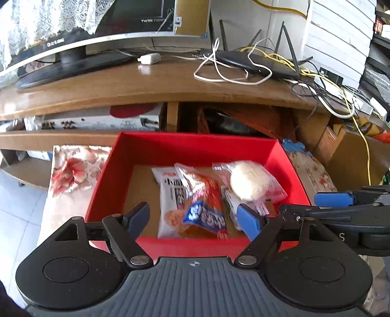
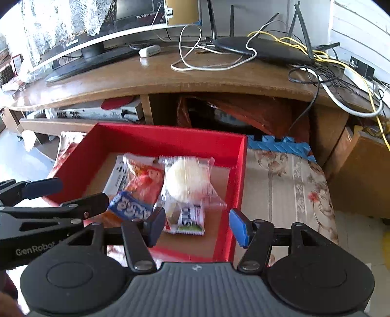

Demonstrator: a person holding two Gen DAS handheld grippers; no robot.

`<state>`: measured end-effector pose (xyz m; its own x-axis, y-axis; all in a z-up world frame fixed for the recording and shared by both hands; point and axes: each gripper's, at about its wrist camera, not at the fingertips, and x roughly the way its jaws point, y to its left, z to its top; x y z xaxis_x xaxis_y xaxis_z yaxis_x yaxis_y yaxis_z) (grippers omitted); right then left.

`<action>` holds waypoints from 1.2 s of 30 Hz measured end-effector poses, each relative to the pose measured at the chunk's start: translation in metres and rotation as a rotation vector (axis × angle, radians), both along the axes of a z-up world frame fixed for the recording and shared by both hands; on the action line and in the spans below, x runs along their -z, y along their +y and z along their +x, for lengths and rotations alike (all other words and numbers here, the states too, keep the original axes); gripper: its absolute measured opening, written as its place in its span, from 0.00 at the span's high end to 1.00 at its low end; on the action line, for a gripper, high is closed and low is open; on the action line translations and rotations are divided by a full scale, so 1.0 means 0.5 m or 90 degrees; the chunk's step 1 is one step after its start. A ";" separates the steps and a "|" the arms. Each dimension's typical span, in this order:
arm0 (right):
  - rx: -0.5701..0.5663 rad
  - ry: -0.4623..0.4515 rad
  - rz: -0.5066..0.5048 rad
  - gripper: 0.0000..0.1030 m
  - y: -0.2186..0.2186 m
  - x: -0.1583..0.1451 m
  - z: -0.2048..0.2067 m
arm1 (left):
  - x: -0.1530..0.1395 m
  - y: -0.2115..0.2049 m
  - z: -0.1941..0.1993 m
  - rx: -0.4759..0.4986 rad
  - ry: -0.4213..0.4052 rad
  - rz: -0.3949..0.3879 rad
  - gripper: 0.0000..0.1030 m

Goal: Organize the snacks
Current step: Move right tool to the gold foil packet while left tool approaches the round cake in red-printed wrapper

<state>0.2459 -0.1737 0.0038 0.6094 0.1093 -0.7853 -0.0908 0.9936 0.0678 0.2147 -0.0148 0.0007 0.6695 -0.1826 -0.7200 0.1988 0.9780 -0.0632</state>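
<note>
Readable writing is scarce: "GenRobot" is seen on the left gripper's (image 2: 58,195) body in the right wrist view, and mirrored "TW25" lettering on the monitor (image 1: 136,14) screen. The snack wrappers carry print, but it is blurred; only white letters on a blue band can be made out on the orange pack (image 1: 202,207), and black characters on the white pack (image 1: 168,192).

A red box (image 1: 156,148) is set on a floral cloth (image 1: 73,168) in front of a wooden bench (image 1: 146,80). Inside the box several snacks are piled: the white pack, the orange pack over it, a clear-wrapped round cake (image 1: 246,180) on top to the right, and a small white-green packet (image 2: 190,219) beneath it.

The left gripper's fingers are spread apart above the box with nothing between them. The right gripper (image 2: 197,224) is held over the box's near right corner, its fingers parted and empty.

On the bench a router (image 1: 256,63), tangled cables (image 1: 231,73) and a white adapter (image 1: 148,58) are seen.
</note>
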 end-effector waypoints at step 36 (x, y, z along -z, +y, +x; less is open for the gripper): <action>-0.068 0.158 0.084 0.41 0.061 0.109 -0.105 | 0.050 0.121 -0.094 -0.086 0.123 -0.067 0.15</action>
<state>0.1934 -0.1432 -0.0508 0.3803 0.2730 -0.8837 -0.1590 0.9605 0.2283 0.1677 0.0456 -0.0245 0.5453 -0.1819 -0.8183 0.0409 0.9808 -0.1908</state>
